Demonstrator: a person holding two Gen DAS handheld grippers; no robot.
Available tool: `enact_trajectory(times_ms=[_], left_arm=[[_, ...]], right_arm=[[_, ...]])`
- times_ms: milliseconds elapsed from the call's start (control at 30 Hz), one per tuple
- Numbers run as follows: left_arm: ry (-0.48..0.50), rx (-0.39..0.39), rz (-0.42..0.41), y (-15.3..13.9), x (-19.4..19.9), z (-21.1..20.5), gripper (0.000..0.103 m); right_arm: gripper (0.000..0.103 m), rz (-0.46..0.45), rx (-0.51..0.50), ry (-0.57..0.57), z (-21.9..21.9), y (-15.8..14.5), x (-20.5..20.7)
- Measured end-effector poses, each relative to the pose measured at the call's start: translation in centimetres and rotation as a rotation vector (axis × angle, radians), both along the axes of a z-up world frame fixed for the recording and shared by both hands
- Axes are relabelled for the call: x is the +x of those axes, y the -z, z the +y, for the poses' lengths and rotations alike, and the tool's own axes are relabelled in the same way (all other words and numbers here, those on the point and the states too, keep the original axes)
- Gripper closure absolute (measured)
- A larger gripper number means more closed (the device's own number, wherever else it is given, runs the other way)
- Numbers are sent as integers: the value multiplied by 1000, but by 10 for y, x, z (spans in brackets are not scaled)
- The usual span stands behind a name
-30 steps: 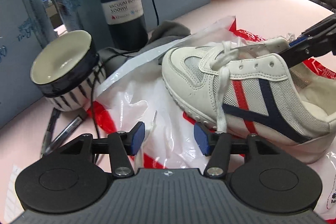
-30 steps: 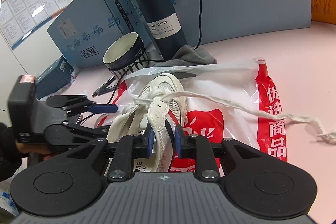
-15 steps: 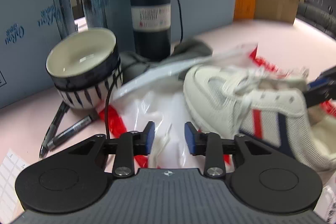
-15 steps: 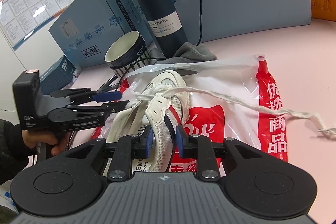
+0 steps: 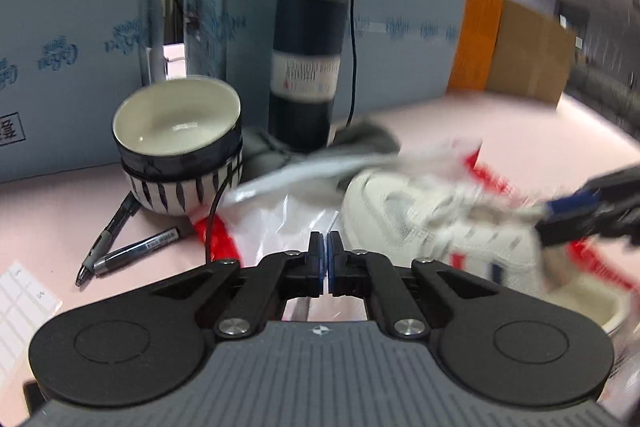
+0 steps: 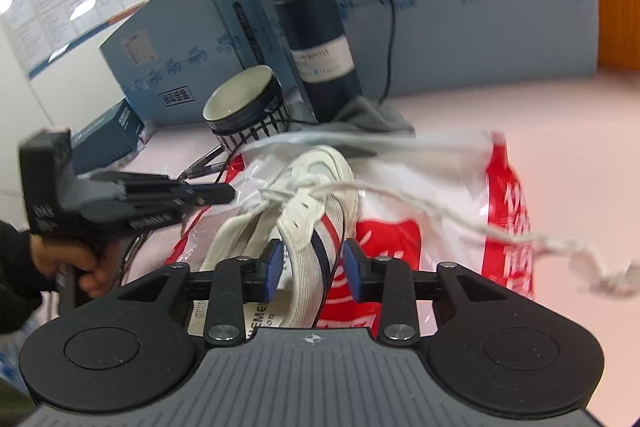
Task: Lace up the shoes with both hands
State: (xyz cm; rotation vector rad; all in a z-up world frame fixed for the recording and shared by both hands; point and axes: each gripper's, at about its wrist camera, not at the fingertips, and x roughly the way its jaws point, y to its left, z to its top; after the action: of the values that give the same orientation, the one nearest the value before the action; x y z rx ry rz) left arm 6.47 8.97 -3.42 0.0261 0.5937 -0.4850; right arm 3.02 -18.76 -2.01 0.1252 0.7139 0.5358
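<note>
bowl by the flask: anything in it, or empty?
Empty. The bowl sits upright and the left wrist view shows a bare cream inside down to the bottom.

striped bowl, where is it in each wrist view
Left wrist view: the striped bowl sits left of centre, just left of the dark vacuum bottle.
Right wrist view: it is upper centre-left, again left of that bottle.
Shared landmark: the bottle.
</note>
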Motion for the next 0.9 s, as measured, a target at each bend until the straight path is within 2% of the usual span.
enact_trajectory(times_ms=[100,200,267,300,367,467,533,633,733,900], left_arm=[[10,-53,-15,-13,-10,-2,101],[57,-68,-32,-22,-21,-14,101],[87,-55,-41,-24,-27,-23,101],[100,-50,-41,-24,-30,-28,101],[117,-41,-39,-22,-35,-36,101],[137,-30,-40,-20,-39,-45,101],[140,-20,-41,-19,-40,-50,101],[146,3,-46,-18,-40,-55,101],[170,52,-60,-18,-40,-61,101],[225,158,-81,-16,-39,-76,101]], right_arm=[[71,-70,-102,-42,10,-2,-1],[71,-139,-198,-90,21,-1,-2],[75,-158,-212,-114,24,0,-1],[81,-146,-192,-122,22,-1,1],[86,-114,-141,-133,19,-1,5],[86,53,93,-58,-2,4,22],[86,234,348,39,-27,19,36],[86,509,731,178,-62,59,49],[86,633,908,230,-72,84,50],[86,693,999,247,-73,96,52]])
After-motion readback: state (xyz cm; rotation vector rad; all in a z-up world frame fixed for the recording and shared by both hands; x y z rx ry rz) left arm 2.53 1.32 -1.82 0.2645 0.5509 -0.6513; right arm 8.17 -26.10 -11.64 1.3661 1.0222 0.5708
